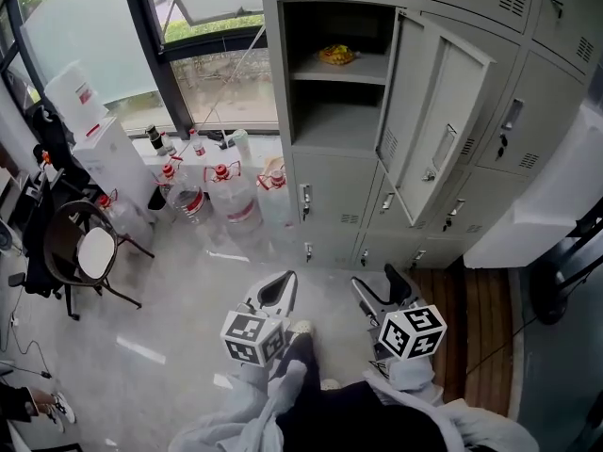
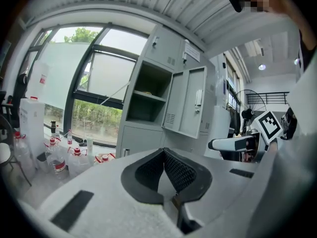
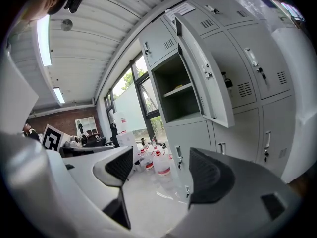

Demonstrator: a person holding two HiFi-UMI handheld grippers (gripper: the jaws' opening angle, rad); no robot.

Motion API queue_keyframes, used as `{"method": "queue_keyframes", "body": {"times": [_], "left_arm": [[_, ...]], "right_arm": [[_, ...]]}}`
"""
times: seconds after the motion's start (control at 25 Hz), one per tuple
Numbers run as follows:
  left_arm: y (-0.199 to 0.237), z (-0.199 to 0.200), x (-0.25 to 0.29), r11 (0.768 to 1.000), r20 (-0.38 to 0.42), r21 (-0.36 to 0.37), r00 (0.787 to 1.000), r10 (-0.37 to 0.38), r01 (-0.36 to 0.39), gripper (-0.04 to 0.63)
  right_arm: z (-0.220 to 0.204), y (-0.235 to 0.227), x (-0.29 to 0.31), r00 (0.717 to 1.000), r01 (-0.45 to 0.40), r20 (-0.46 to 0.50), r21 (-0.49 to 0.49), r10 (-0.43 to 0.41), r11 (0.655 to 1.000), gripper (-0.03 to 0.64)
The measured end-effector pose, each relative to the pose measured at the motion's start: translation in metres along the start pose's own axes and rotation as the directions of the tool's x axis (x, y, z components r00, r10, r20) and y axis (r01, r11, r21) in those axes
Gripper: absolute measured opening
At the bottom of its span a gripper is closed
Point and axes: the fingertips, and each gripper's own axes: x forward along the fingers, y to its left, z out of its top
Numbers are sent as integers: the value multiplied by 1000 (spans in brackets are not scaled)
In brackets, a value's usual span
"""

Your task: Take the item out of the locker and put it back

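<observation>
The grey locker [image 1: 320, 172] stands ahead with one compartment open, its door [image 1: 438, 111] swung out to the right. A small yellow item [image 1: 337, 55] lies on the upper shelf inside; it also shows as a yellow item [image 2: 143, 92] in the left gripper view and a yellow item [image 3: 182, 86] in the right gripper view. My left gripper [image 1: 285, 281] is held low over the floor, far short of the locker, with its pads together and nothing between them [image 2: 163, 151]. My right gripper [image 1: 375, 279] hangs beside it, jaws apart and empty [image 3: 163, 166].
Several water jugs [image 1: 221, 196] with red caps crowd the floor left of the locker under the window. A round-seated chair [image 1: 85, 252] and white boxes [image 1: 104, 149] stand at the left. A white bulky object [image 1: 537, 205] is at the right.
</observation>
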Motion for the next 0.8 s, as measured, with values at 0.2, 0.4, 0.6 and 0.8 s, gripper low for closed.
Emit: {"method": "queue_keyframes", "body": {"times": [0.2, 0.4, 0.6, 0.8], "left_arm": [[32, 33, 40, 999, 10, 20, 999, -34, 34, 6], [65, 61, 72, 997, 14, 46, 997, -70, 69, 6], [99, 85, 105, 994, 34, 62, 995, -92, 90, 6], [125, 105, 137, 990, 47, 73, 991, -128, 124, 6]], "right_arm": [[33, -8, 48, 1000, 14, 23, -10, -13, 1000, 351], [57, -14, 93, 999, 35, 42, -11, -34, 999, 351], [75, -22, 134, 997, 56, 60, -19, -55, 998, 351], [95, -30, 171, 993, 89, 82, -32, -86, 995, 351]]}}
